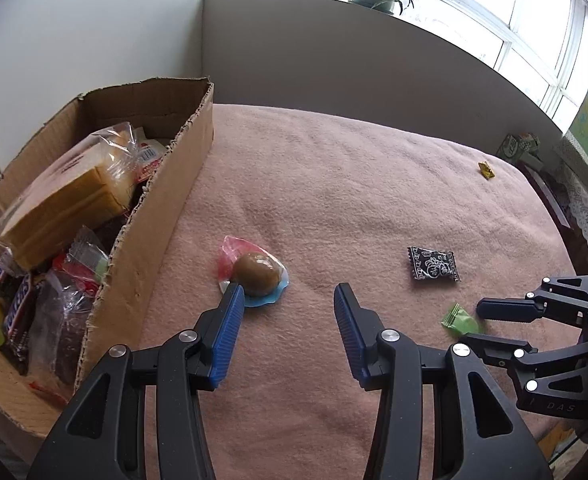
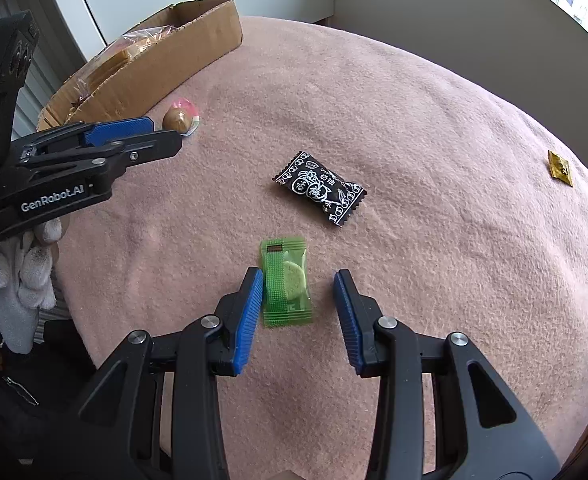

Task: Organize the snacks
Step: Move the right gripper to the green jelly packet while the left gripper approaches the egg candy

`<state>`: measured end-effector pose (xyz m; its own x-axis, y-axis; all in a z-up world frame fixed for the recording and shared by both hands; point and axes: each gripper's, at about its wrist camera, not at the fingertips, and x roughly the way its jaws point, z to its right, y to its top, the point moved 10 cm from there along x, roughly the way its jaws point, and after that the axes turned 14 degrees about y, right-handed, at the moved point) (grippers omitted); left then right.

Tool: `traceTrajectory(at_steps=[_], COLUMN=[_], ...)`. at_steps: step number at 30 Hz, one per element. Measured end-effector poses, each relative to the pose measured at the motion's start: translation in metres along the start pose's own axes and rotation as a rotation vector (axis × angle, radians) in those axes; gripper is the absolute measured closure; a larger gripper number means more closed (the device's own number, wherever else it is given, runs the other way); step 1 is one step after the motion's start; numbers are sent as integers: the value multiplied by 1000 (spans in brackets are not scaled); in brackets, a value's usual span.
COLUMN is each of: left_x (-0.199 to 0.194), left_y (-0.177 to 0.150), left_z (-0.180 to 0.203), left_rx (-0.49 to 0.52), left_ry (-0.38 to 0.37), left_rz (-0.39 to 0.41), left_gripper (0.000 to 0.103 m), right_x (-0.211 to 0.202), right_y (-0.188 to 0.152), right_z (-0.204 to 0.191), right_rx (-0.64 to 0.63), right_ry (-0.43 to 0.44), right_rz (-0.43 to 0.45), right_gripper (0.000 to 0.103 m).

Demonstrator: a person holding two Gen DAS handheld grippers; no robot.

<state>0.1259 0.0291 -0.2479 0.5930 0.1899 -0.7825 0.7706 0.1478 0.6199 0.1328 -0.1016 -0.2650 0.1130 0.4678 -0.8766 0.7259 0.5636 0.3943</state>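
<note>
Right gripper [image 2: 298,280] has its jaws apart and is not gripping anything; the green packet [image 2: 286,282] sits between them on the pink blanket [image 2: 434,120], crowding the left pad [image 2: 249,316], which looks to be touching or just short of the packet edge, with a clear gap to the right pad. The packet's long axis runs roughly along the fingers, pointing away toward the black packet [image 2: 320,187], so closing would pinch it across its short width, which looks like the right orientation for a grab. A small shift left would centre it; as it stands, the right pad would likely push the packet sideways before it clamps. Left gripper [image 1: 285,296] is also spread wide and empty; the brown egg-like snack in a clear pink-and-blue wrapper [image 1: 253,274] lies just ahead of its left finger tip, off-centre, not between the pads. It sits beside the cardboard box [image 1: 153,216], nearer the box than any other loose item. The box already holds bagged bread, a chocolate bar and other wrapped pieces. From the box, the order outward is egg snack, black packet, green packet, and a small yellow packet [image 2: 560,168] far off near the blanket edge. Right gripper is clearly nearer the green packet; left is nearer the box and the egg snack.
</note>
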Motion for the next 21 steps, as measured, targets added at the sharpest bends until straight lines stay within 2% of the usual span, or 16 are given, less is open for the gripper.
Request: traceTrajectory(at_steps=[3,8,12,16,21], left_x=[13,25,32,31,37], left_y=[0,10,20,23,26], left_z=[-2,3,18,22,17], left_rx=[4,-35,-8,-1,-28], left_ry=[17,-48,-62,-51,6], left_rz=[-28,-50,-61,-63,-56], left_gripper=[57,58,58,58,58], right_x=[-1,-4,-3,0,3], right_y=[1,0,-1,0,2], right_z=[0,3,3,-1,-5], right_rx=[9,19,23,9,-27], right_ry=[16,21,25,19,-26], right_rz=[8,13,13,8,-13], right_gripper=[65,65,65,65,65])
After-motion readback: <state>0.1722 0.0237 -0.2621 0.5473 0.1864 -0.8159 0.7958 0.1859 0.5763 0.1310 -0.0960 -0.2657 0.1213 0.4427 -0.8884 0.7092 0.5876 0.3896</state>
